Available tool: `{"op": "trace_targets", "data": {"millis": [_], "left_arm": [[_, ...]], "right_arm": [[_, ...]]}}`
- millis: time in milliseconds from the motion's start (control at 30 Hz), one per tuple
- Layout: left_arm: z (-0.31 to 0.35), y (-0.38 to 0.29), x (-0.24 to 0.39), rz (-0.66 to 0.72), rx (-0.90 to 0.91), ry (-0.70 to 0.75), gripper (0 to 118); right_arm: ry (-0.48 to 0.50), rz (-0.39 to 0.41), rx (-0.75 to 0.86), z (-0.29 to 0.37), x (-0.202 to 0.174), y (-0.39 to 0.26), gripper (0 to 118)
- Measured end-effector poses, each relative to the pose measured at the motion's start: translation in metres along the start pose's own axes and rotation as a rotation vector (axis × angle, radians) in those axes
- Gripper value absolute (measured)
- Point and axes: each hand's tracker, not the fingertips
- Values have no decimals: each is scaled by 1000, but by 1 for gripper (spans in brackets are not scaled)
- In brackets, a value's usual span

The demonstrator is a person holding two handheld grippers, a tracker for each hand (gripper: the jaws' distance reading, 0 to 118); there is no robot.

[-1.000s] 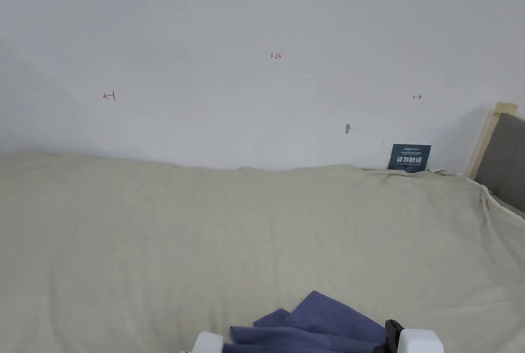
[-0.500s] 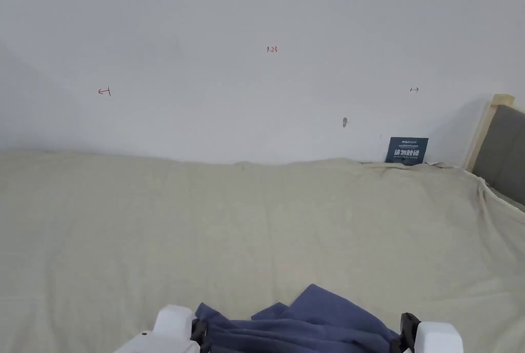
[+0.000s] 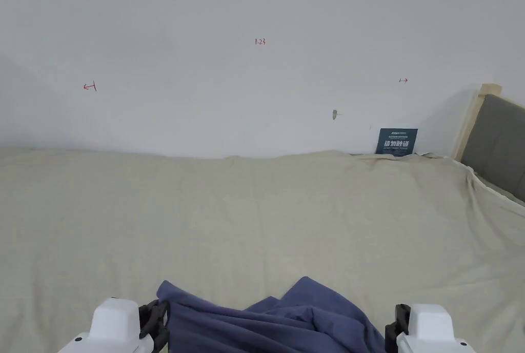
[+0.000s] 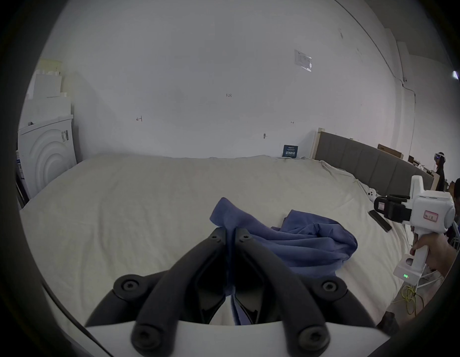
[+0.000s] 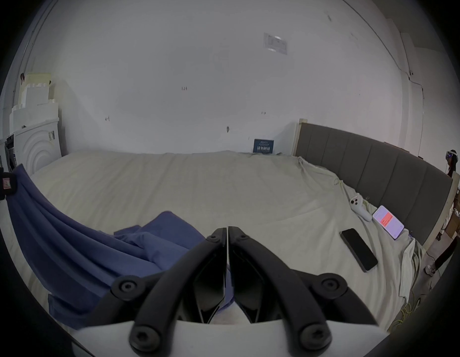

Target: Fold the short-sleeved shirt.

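Note:
A blue short-sleeved shirt (image 3: 271, 323) lies bunched at the near edge of the bed. In the head view my left gripper (image 3: 154, 318) holds its left end and my right gripper (image 3: 397, 320) sits at its right end. In the left gripper view the jaws (image 4: 230, 230) are shut on a fold of the shirt (image 4: 301, 241), and the right gripper (image 4: 381, 206) shows far right in a hand. In the right gripper view the jaws (image 5: 227, 230) are shut, with blue cloth between them lower down. There the shirt (image 5: 77, 246) stretches left up to the left gripper (image 5: 2, 185).
The bed carries a beige sheet (image 3: 256, 215) and meets a white wall. A grey headboard (image 5: 378, 166) runs along the right. Two phones (image 5: 359, 249) and a white controller (image 5: 360, 208) lie by it. A blue sign (image 3: 396, 142) leans on the wall. A washing machine (image 4: 46, 156) stands left.
My left gripper has come into view and moved left, drawing the shirt's left end out with it. The right gripper stays at the right end. The camera has shifted a little.

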Motion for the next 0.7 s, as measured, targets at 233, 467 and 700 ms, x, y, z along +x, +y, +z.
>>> {"op": "trace_targets", "data": {"millis": [233,467,700], "left_arm": [[-8,-22,-18,-3,-58,48,0],[3,-28,-11,33,-82,58,0],[-7,-42,-23,53,-115,86,0]], "right_arm": [[107,57,-223,-70,2,-18,52],[139,28,-433,-130,-5,-51,43],[162,34,-389,-117,-10,-57,4]]}}
